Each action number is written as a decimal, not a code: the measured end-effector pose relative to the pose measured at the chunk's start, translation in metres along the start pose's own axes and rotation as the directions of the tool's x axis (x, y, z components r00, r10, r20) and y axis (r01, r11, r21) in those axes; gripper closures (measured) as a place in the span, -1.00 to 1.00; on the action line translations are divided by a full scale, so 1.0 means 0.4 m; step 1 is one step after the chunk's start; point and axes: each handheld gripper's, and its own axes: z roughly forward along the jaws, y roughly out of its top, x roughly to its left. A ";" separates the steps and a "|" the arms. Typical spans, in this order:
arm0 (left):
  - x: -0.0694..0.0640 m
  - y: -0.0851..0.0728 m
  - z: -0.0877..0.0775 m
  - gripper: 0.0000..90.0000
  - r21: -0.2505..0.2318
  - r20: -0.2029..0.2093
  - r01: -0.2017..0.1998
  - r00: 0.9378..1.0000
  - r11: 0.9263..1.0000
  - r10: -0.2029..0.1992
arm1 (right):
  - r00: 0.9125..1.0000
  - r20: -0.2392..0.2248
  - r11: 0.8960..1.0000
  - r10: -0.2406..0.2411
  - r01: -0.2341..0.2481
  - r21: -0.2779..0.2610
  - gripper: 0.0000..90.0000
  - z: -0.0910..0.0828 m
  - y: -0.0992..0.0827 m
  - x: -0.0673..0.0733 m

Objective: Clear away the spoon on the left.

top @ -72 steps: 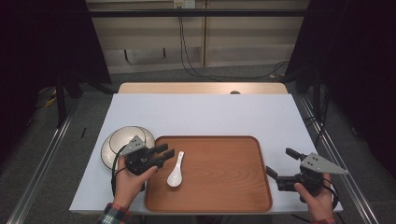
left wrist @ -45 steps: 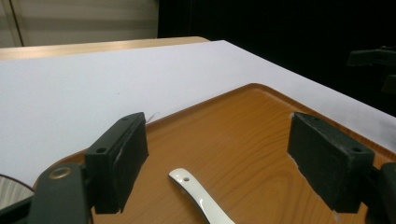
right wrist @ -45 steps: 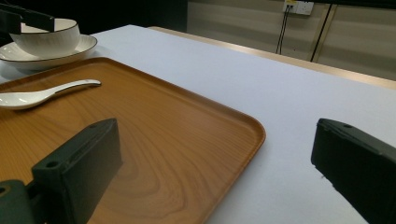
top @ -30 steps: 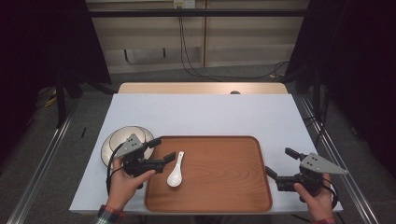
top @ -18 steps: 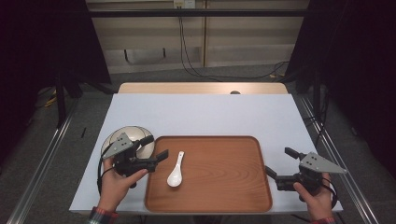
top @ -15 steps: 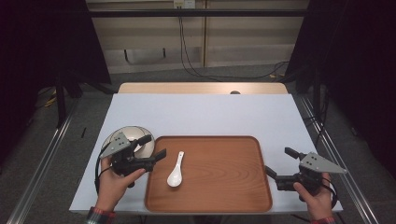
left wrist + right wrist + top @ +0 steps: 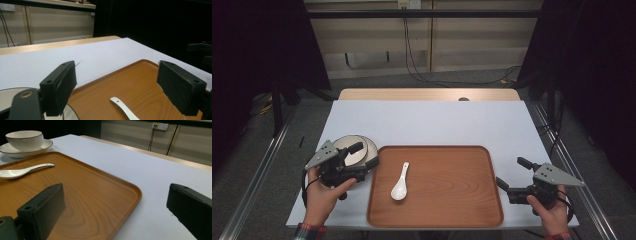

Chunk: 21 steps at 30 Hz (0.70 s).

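A white spoon (image 7: pixel 399 182) lies on the left part of a brown wooden tray (image 7: pixel 447 210), bowl end toward me. A white bowl (image 7: pixel 345 143) stands on a white plate (image 7: pixel 372 150) just left of the tray. My left gripper (image 7: pixel 364 155) hovers open over the bowl and plate with nothing between its fingers. In the left gripper view the gripper (image 7: pixel 120 87) frames the tray (image 7: pixel 140 80) and the spoon's handle (image 7: pixel 122 107). My right gripper (image 7: pixel 512 172) rests open at the tray's right edge. The right gripper view shows the bowl (image 7: pixel 25 138), the spoon (image 7: pixel 22 171) and the tray (image 7: pixel 87 187).
The white table top (image 7: pixel 432 122) stretches bare behind the tray to a wooden strip (image 7: pixel 427 94) at its far edge. Metal rails (image 7: pixel 257 175) run along both sides of the table. Cables hang down the back wall (image 7: pixel 412 45).
My left gripper has drawn back leftward from beside the spoon on the tray to above the bowl and plate, still open. The spoon stays put. The right gripper has kept still.
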 end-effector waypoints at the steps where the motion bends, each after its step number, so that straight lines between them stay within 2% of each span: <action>1: 0.004 0.001 -0.006 -0.65 -0.006 0.000 0.007 1.000 1.000 -0.007 | 1.000 0.001 1.000 0.003 -0.003 -0.002 -0.97 -0.002 0.001 0.001; 8: 0.020 0.003 -0.031 -0.64 -0.015 -0.016 0.018 1.000 1.000 -0.018 | 1.000 0.007 1.000 0.004 -0.003 -0.025 -0.97 -0.006 0.004 -0.001; 10: 0.024 0.002 -0.035 -0.65 -0.020 -0.026 0.017 1.000 1.000 -0.018 | 1.000 0.007 1.000 0.002 -0.001 -0.024 -0.97 -0.006 0.004 -0.001; 11: 0.029 0.003 -0.040 -0.65 -0.006 -0.029 0.005 1.000 1.000 -0.005 | 1.000 0.007 1.000 0.001 -0.001 -0.024 -0.97 -0.006 0.004 -0.001; 15: 0.037 0.003 -0.052 -0.67 -0.022 -0.048 0.016 0.999 1.000 -0.017 | 1.000 0.004 1.000 0.002 -0.002 -0.027 -0.97 -0.006 0.005 -0.001; 21: 0.051 0.006 -0.073 -0.67 -0.024 -0.073 0.005 0.997 1.000 -0.007 | 1.000 0.006 1.000 0.003 -0.003 -0.027 -0.97 -0.007 0.005 -0.001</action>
